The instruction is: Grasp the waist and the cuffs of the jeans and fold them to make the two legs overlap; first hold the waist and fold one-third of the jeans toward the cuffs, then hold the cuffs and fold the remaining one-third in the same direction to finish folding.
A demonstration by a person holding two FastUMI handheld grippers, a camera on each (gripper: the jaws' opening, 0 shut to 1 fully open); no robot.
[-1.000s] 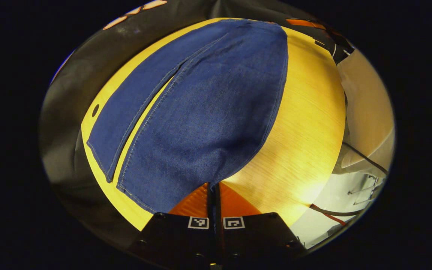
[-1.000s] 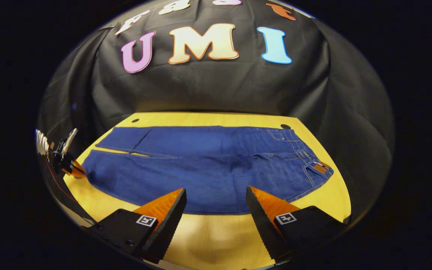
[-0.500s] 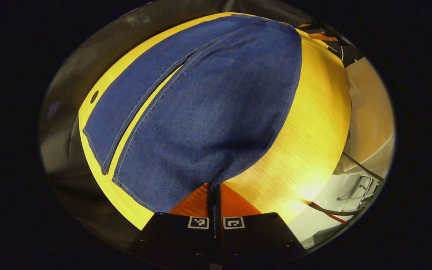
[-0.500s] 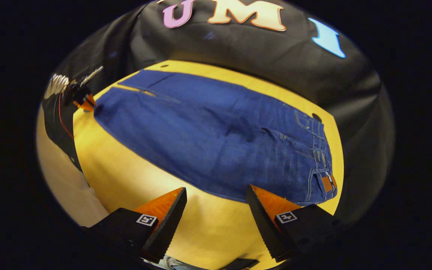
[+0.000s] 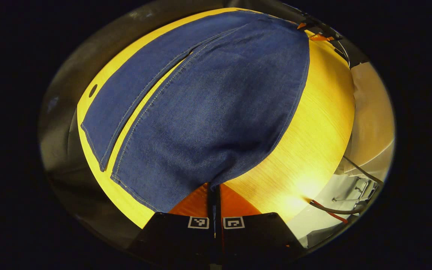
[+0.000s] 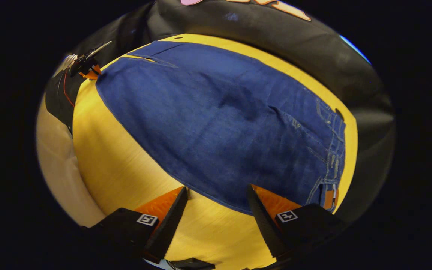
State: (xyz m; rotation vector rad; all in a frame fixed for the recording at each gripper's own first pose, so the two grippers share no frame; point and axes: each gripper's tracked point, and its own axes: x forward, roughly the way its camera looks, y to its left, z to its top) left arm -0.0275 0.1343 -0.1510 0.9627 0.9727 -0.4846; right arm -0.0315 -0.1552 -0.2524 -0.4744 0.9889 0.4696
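**Jeans flat on the yellow surface, one cuff pinched**

On the yellow surface (image 5: 313, 123), seen from the left gripper view, the jeans (image 5: 208, 108) lie spread with both legs side by side, a narrow gap of wood showing between them. The left tongs (image 5: 213, 191) are clenched on the near corner of the closer leg's cuff, the denim rising into the fingers. At the far end of the jeans, a bit of the other tongs shows, orange and black.

From the right gripper view, the jeans (image 6: 223, 120) stretch across the surface (image 6: 118, 165), waist to the right with its brown patch (image 6: 327, 198) near the edge. The right tongs (image 6: 217, 193) stand released, their fingers spread over the near hem of the denim by the waist. Far off at the cuff end, the left tongs (image 6: 95, 73) grip the fabric.
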